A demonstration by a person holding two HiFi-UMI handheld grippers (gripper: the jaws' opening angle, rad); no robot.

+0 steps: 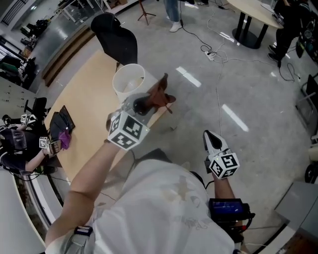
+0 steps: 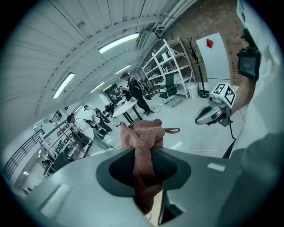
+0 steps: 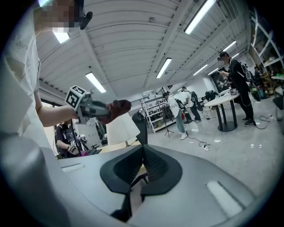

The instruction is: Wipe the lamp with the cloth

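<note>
My left tongs (image 2: 143, 150) are clamped on the cloth (image 2: 144, 135), a rust-brown rag that bunches up past the tips with a small loop sticking out at 3 o'clock. My right tongs (image 3: 143, 153) are closed with nothing between them, held low and well apart at 4 o'clock from the left in the head view.

The lamp (image 1: 129, 82) stands on the bench (image 1: 89, 106), its white shade just beside the cloth at 10 o'clock. I cannot tell whether cloth and shade touch. From the head view I look down into the shade's open top, and I see only its pale inside.

A black chair (image 1: 117, 42) stands at the bench's far end, at 12 o'clock from the lamp. At 9 o'clock a dark flat thing (image 1: 62, 121) with a purple rag (image 1: 64, 136) lies on the bench, and a seated person (image 1: 20, 144) is beside it.

On the floor, a cable and power strip (image 1: 211, 53) lie at 1 o'clock. Beyond them stands a round table (image 1: 251, 12). The left gripper view shows shelving (image 2: 171, 66) in the background; its contents are too small to make out.
</note>
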